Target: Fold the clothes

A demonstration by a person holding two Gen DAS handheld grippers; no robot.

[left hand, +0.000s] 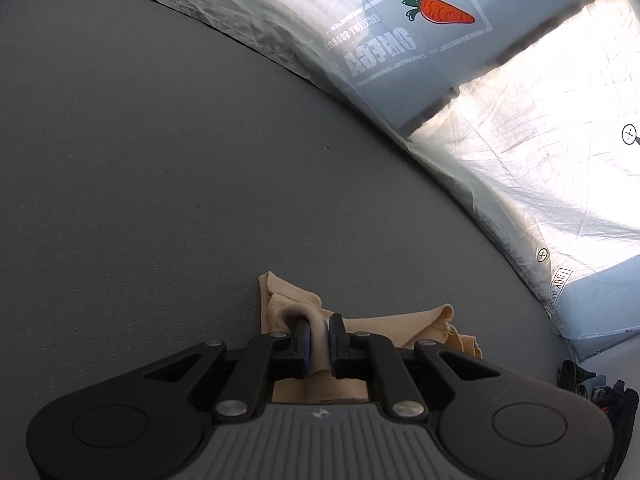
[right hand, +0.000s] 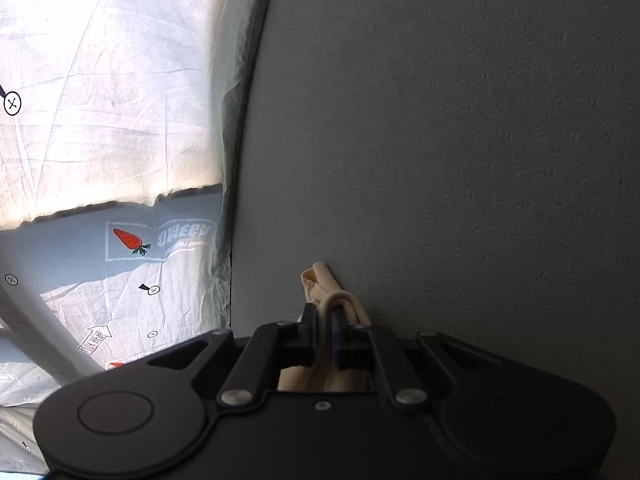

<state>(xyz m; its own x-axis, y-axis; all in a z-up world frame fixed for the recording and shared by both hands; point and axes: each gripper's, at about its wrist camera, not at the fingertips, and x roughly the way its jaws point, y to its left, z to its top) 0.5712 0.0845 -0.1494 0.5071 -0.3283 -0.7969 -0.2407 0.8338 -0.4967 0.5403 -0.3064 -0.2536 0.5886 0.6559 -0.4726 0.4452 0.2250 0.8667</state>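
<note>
Flat grey matte tabletop [left hand: 168, 168] fills most of the left wrist view, from upper left down to the bottom centre; in the right wrist view the same grey surface [right hand: 460, 140] takes the whole right two-thirds of the frame.

Pale crinkled printed sheet [left hand: 532, 152] runs along the table edge, upper centre to right edge of the left wrist view, part sunlit, part in shadow. It carries an orange carrot print [left hand: 440, 10] in a stamped box at top right. In the right wrist view the sheet [right hand: 112, 100] covers the left third, with the carrot [right hand: 129, 240] at mid-left and an arrow label further down.

Dark bundle of clothes [left hand: 600, 392] at lower right edge of the left wrist view, off the table edge; details too dark to tell.

Beige soft cloth garment [left hand: 420, 322], bottom centre of the left wrist view, bunched on the grey surface just ahead of the tool, corners sticking out left and right of the fingers. In the right wrist view only a narrow beige fold [right hand: 320, 284] shows, bottom centre, on the table.

Left gripper [left hand: 318, 334]: black, jaws nearly closed, pinching a fold of the beige cloth that loops over one finger.

Right gripper [right hand: 326, 320]: black, jaws nearly closed, clamped on a thin fold of the same cloth.
</note>
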